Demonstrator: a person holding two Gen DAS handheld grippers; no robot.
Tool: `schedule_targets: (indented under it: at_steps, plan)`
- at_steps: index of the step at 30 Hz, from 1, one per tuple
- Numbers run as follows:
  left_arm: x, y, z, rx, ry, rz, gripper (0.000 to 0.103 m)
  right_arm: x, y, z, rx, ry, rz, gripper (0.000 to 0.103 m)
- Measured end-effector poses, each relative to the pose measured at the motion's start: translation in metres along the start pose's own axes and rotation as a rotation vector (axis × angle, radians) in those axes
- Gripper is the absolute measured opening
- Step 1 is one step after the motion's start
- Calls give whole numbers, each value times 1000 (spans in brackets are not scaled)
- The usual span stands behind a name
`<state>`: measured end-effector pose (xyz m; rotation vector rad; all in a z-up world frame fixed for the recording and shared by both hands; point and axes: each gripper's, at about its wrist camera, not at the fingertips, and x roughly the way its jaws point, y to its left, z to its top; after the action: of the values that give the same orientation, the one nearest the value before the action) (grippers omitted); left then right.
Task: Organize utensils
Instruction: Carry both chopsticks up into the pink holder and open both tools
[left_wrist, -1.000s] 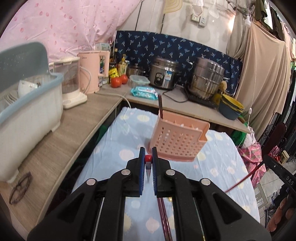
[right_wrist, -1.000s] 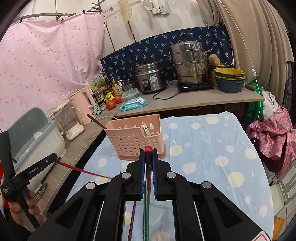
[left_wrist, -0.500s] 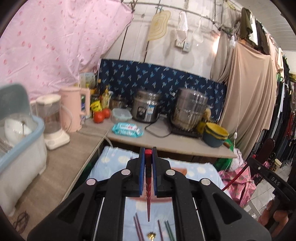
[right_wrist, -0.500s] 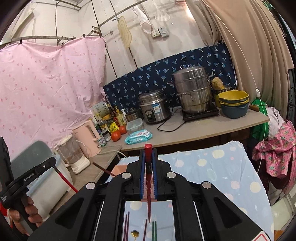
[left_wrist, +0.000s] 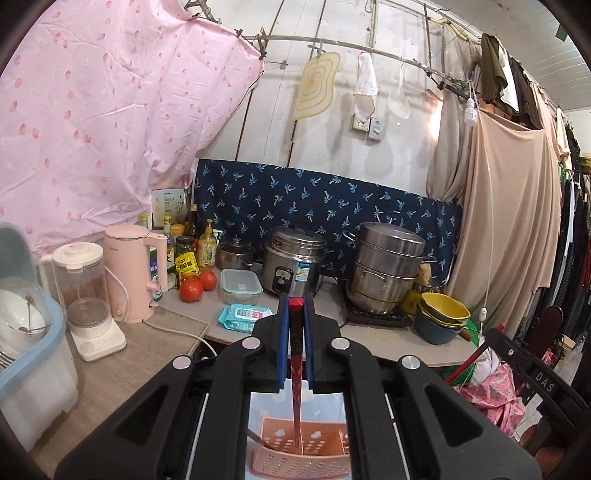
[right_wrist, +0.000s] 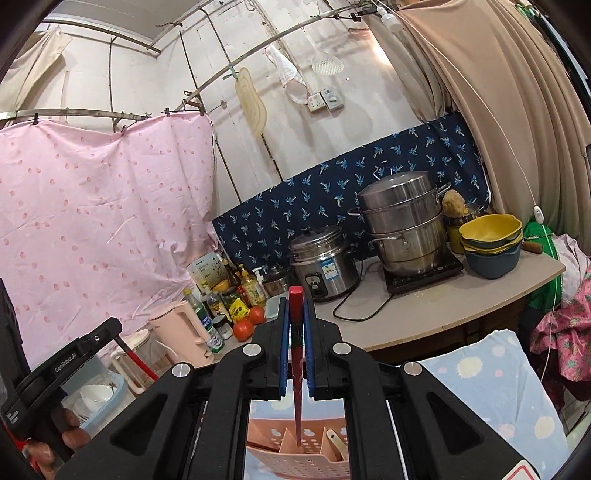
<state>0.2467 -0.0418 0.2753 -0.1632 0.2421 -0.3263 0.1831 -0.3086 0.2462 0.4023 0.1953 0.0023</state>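
Note:
In the left wrist view my left gripper (left_wrist: 296, 317) is shut on a red chopstick (left_wrist: 295, 373) that hangs tip down over the pink slotted utensil basket (left_wrist: 314, 461). A dark chopstick (left_wrist: 258, 436) leans in the basket's left compartment. In the right wrist view my right gripper (right_wrist: 296, 317) is shut on another red chopstick (right_wrist: 297, 387), its tip above the basket (right_wrist: 284, 461), which holds a white spoon (right_wrist: 335, 440). Each view shows the other gripper off to the side: the right gripper (left_wrist: 532, 373), and the left gripper (right_wrist: 62, 365) in a hand.
The basket stands on a table with a blue spotted cloth (right_wrist: 491, 373). Behind it a counter carries a rice cooker (left_wrist: 293, 264), a steamer pot (left_wrist: 386, 273), stacked bowls (left_wrist: 441, 319), a pink kettle (left_wrist: 131, 273), a blender (left_wrist: 86, 295), tomatoes and a dish rack (left_wrist: 33, 354).
Both grippers have risen and tipped up toward level, each carrying its red chopstick off the table. The basket has slid from ahead of the fingers to beneath the chopstick tips.

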Motion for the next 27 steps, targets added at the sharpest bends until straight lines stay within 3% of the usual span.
schedule_targets:
  at_steps: [12,24,25,26,27]
  plan:
    - [49,20,-56,-8,152,27,7,63,-17,-63,22,189,-23,7]
    - [61,33,-88,-44,230,66,8,78,-30,-97,45,263,-63,9]
    - [59,34,-89,-48,225,79,17,76,-31,-98,52,256,-72,15]
    - [58,35,-89,-53,223,92,33,75,-32,-98,55,250,-79,19]
    - [55,37,-90,-63,219,106,43,73,-33,-98,57,248,-81,21]
